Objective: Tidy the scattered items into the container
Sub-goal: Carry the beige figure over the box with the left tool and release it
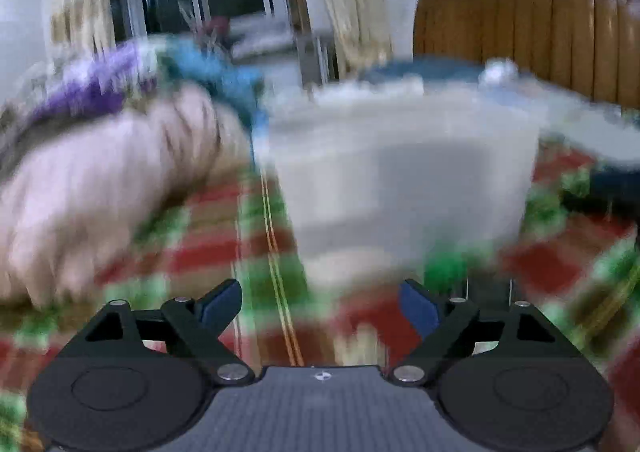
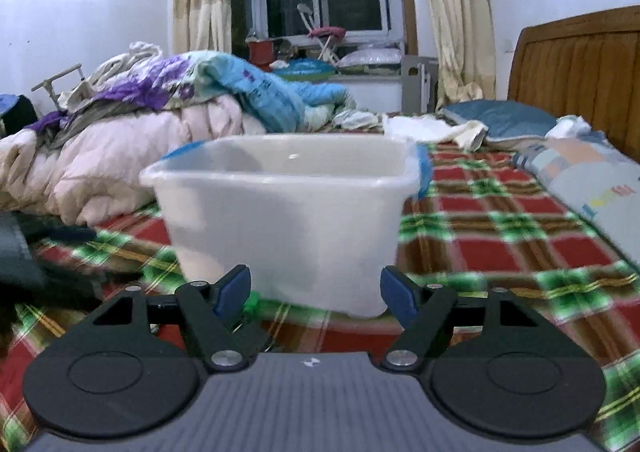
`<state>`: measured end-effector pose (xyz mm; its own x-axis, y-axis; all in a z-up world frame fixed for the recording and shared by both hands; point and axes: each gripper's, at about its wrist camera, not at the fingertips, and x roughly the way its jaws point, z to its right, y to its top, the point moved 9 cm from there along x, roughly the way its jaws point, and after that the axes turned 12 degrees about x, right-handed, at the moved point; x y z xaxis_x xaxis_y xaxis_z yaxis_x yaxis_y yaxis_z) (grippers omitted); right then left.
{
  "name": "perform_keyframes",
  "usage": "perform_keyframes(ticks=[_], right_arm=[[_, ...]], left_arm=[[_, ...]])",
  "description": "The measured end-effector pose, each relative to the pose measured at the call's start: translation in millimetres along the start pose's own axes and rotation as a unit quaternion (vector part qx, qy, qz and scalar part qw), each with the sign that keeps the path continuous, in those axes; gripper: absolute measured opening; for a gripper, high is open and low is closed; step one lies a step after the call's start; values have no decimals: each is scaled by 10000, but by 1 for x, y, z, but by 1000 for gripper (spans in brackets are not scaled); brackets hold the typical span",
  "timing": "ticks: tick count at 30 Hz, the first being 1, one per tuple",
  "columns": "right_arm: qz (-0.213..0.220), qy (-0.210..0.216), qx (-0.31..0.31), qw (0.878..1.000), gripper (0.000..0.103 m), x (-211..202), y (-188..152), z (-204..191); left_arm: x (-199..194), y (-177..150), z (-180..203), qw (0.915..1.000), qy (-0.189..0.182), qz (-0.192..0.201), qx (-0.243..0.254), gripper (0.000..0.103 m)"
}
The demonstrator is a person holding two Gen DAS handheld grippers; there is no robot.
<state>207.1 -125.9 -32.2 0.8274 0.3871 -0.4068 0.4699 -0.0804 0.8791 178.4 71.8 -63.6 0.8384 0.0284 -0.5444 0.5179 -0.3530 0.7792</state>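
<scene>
Looking along the right gripper (image 2: 315, 292), I saw its blue-padded fingers spread wide with nothing between them, hovering low over the plaid bed sheet (image 2: 500, 228). The translucent white plastic container (image 2: 280, 219) stood upright on that sheet straight ahead, close in front of the fingertips. A small green object (image 2: 253, 302) lay on the sheet at the container's near bottom edge, just beside the left finger; I could not tell what it was. To the left, a pink quilt (image 2: 120, 167) was heaped with a purple-and-blue blanket (image 2: 224, 87) on top. Far right, a blue pillow (image 2: 500, 117) rested near the wooden headboard (image 2: 580, 59).

On the left side, everything was smeared by motion blur. The left gripper (image 1: 321, 306) was also spread apart and empty, and the container (image 1: 400, 171) loomed just ahead of it on the sheet (image 1: 224, 252).
</scene>
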Motion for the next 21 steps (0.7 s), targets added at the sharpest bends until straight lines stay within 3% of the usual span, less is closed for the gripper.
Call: perform_keyframes(ticks=[3, 4, 6, 7, 12, 15, 21], right_arm=[[-95, 30, -10, 10000, 75, -1, -9, -4], [-118, 33, 0, 9999, 75, -1, -12, -4], [-152, 35, 32, 9999, 75, -2, -15, -5], [-159, 34, 40, 9999, 75, -2, -16, -6], [-195, 10, 92, 9998, 75, -3, -23, -4], [-243, 26, 139, 9996, 75, -2, -27, -4], [-294, 83, 166, 9994, 75, 2, -32, -4]], left_arm=[[18, -36, 10, 9992, 41, -388, 103, 88], [21, -44, 12, 9994, -47, -350, 30, 84], [18, -49, 9, 9994, -216, -59, -278, 63], [14, -49, 8, 9990, -258, 3, -363, 33], [-11, -26, 5, 9980, -363, 353, -373, 31], [-36, 12, -7, 9946, -297, 909, -399, 31], [-74, 120, -37, 9778, -120, 2061, -360, 31]])
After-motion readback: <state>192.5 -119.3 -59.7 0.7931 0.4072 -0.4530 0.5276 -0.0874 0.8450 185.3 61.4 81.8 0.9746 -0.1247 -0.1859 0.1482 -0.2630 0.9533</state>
